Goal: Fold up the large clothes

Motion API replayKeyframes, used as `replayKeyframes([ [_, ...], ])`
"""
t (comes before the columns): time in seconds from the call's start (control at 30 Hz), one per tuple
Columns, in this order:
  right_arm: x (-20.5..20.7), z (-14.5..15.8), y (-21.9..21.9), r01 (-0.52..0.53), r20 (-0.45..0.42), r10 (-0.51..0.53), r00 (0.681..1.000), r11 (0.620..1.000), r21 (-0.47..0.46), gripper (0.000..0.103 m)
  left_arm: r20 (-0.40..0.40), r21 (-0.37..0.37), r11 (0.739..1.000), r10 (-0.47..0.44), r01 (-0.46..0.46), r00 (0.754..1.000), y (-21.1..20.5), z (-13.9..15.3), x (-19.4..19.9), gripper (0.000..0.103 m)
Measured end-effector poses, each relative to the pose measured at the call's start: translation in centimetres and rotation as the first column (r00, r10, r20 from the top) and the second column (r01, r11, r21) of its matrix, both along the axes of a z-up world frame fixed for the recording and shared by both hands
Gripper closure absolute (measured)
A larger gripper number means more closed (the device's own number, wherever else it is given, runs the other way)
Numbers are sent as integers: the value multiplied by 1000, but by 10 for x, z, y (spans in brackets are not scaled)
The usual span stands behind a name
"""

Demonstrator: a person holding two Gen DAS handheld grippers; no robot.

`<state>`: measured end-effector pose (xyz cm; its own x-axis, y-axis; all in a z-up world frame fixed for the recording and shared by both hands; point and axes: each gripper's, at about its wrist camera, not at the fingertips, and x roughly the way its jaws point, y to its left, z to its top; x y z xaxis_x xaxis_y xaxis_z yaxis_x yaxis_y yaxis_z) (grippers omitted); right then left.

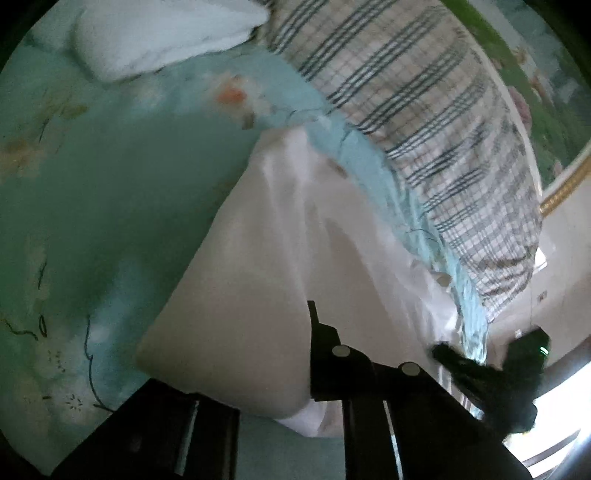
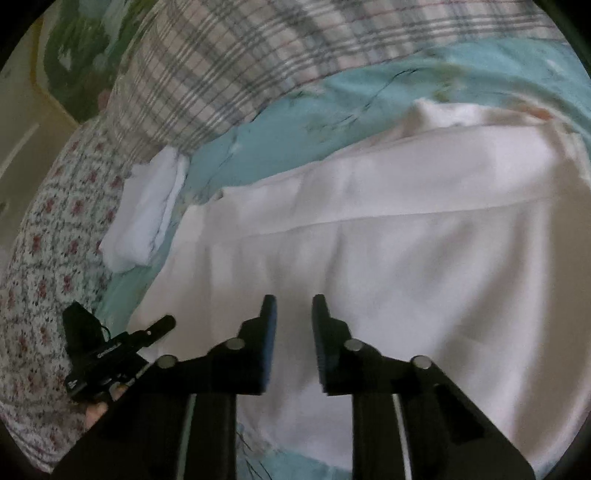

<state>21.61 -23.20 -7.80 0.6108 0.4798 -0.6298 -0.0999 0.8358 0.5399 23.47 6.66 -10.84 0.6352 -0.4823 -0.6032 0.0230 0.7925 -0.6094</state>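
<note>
A large pale pink garment [image 2: 388, 251] lies spread on the teal floral bedsheet [image 2: 280, 144], with a straight folded edge across its middle. My right gripper [image 2: 294, 306] hovers just over its near part, jaws open and empty. In the left wrist view the same garment [image 1: 266, 266] drapes over my left gripper [image 1: 310, 317]. Only the right finger [image 1: 325, 354] shows; the cloth hides the left one. The left gripper also shows in the right wrist view [image 2: 122, 347], at the garment's left edge.
A plaid quilt [image 1: 424, 122] lies along the far side of the bed. A folded white cloth [image 2: 147, 214] sits beside the garment; a white pillow-like bundle [image 1: 159, 33] lies at the top left. A floral cover [image 2: 44, 258] lies at the left.
</note>
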Motion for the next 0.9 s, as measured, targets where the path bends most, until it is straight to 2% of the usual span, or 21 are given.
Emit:
replayKeyframes([
  [0.07, 13, -19, 13, -50, -62, 47, 997, 998, -39, 96, 46, 16, 1000, -27, 27, 999, -8, 16, -3, 94],
  [0.1, 15, -24, 14, -53, -50, 51, 997, 997, -52, 98, 69, 24, 999, -43, 41, 997, -14, 25, -5, 95],
  [0.17, 16, -29, 6, -43, -58, 43, 997, 999, -2, 103, 126, 39, 996, -87, 83, 988, -29, 45, -10, 95],
  [0.27, 15, -27, 1, -55, -71, 58, 996, 998, 38, 103, 200, 91, 982, -178, 162, 963, -65, 75, -18, 95],
  [0.37, 4, -22, -19, -50, -77, 62, 995, 988, 147, 101, 248, 163, 952, -293, 259, 923, -113, 96, -26, 95],
  [0.43, -9, -19, -51, 25, -63, -9, 998, 966, 256, 97, 265, 221, 922, -370, 318, 890, -148, 101, -35, 95],
  [0.47, -15, -19, -69, 68, -61, -51, 997, 946, 318, 95, 268, 250, 906, -404, 342, 875, -165, 102, -39, 95],
  [0.5, -24, -22, -97, 124, -60, -109, 992, 907, 402, 92, 268, 289, 884, -442, 367, 856, -186, 100, -44, 95],
  [0.53, -29, -24, -114, 155, -61, -143, 988, 881, 447, 83, 264, 326, 862, -477, 387, 838, -205, 96, -49, 95],
  [0.57, -35, -26, -132, 183, -67, -172, 983, 857, 483, 68, 258, 357, 842, -506, 405, 823, -221, 91, -52, 95],
  [0.6, -40, -29, -148, 206, -72, -197, 978, 834, 513, 60, 244, 398, 813, -540, 425, 805, -240, 81, -56, 95],
  [0.63, -44, -32, -160, 219, -75, -213, 974, 811, 542, 48, 224, 442, 784, -567, 436, 792, -256, 69, -60, 95],
  [0.7, -46, -36, -174, 209, -78, -204, 976, 775, 597, 47, 171, 516, 727, -606, 453, 777, -283, 41, -63, 95],
  [0.73, -45, -38, -176, 209, -85, -198, 977, 772, 600, 47, 149, 538, 708, -614, 457, 775, -291, 30, -64, 95],
  [0.8, -40, -36, -172, 198, -91, -177, 980, 802, 564, 47, 117, 564, 688, -614, 457, 780, -299, 11, -65, 95],
  [0.9, -23, -29, -157, 159, -104, -125, 987, 877, 454, 47, 129, 541, 704, -610, 460, 782, -293, 12, -66, 95],
])
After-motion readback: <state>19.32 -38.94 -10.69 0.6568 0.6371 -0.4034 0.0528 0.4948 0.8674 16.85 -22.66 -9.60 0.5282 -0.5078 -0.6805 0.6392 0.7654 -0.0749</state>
